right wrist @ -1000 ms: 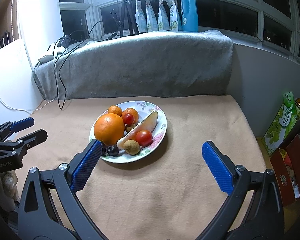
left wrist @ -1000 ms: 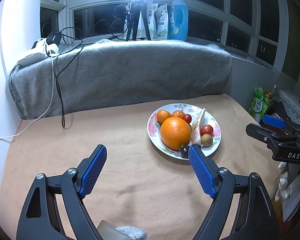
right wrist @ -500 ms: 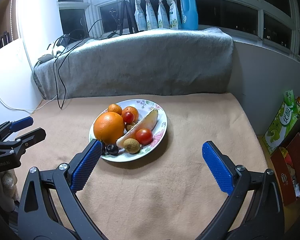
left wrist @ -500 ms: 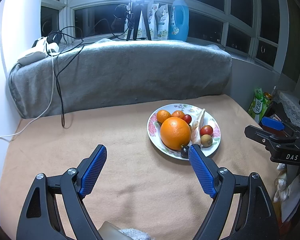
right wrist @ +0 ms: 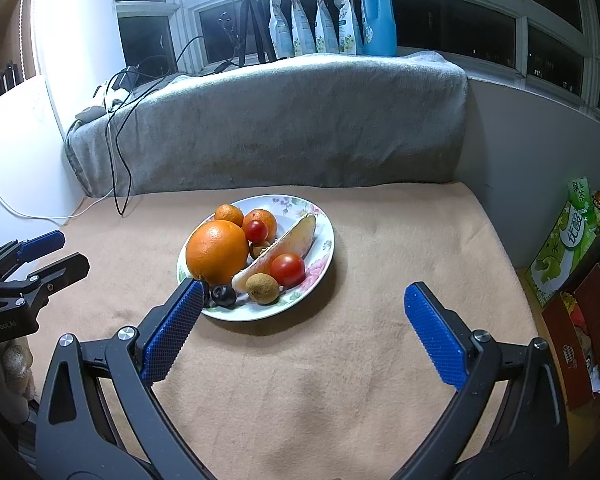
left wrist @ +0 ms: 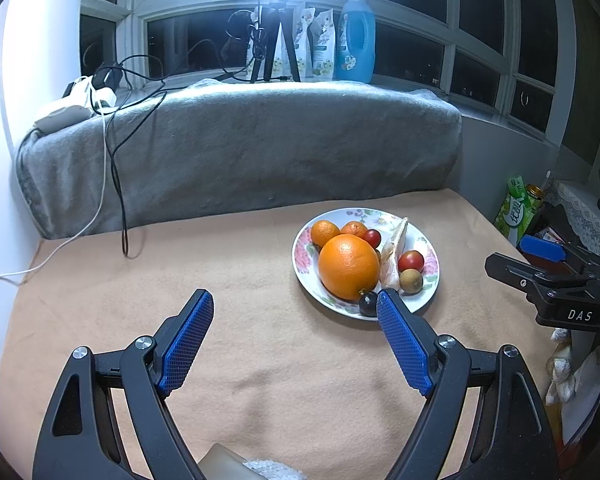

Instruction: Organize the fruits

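Showing the fruit already gathered on one floral plate point(right wrist: 327, 245), which rests on the tan cloth point(right wrist: 380, 240) toward the far middle of the surface, in front of a grey blanket-covered ledge point(right wrist: 300, 120). A large orange point(right wrist: 217, 252) occupies the left of the plate, with two small mandarins point(right wrist: 229, 213) at its far side; a pale fruit wedge point(right wrist: 288, 242) lies diagonally across the middle. Two cherry tomatoes point(right wrist: 287, 269), a brown longan point(right wrist: 262, 288) and a dark grape point(right wrist: 224, 295) sit at the near rim (the grape is partly hidden by a blue finger pad in both views).

Neither tool is engaged. The left gripper point(left wrist: 290, 338) is held spread wide over bare cloth, left of and nearer than the plate, and nothing lies between its fingers. The right gripper point(right wrist: 304, 320) is likewise held wide apart and empty, with the plate just beyond its left finger.

No fruit lies off the plate, so the step in hand is judged to be either a start or a finish; which cannot be told. If sorting is intended, a small near-rim fruit would be approached first, and a light closure would be required, since round pieces roll.
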`<state>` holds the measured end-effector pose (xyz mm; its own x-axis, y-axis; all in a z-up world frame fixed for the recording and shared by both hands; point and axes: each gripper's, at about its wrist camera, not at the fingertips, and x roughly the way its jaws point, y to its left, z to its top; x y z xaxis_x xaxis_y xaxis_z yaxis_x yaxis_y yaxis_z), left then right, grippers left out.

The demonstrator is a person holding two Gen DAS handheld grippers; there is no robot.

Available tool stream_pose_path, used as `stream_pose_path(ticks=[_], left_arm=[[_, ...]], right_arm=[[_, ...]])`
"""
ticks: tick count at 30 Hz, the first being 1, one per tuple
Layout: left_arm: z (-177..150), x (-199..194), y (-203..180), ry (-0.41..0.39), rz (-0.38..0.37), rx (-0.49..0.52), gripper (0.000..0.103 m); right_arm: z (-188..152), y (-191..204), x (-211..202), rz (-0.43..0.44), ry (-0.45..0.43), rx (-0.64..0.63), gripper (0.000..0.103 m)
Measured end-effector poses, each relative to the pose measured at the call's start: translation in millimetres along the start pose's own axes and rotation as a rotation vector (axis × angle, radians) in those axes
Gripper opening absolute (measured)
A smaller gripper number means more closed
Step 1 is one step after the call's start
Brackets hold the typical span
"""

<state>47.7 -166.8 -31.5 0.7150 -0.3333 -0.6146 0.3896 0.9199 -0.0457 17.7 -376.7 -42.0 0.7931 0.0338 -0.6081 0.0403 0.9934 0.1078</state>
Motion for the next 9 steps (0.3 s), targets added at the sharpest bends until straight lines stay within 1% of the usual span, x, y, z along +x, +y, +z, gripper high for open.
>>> stream_pose_path(ticks=[9], left_arm=[[0.5, 0.4, -2.0, -0.004, -0.001, 0.006, 0.084]], right_arm=[[-4.3, -3.3, 3.4, 0.003, 0.006, 0.008, 0.102]])
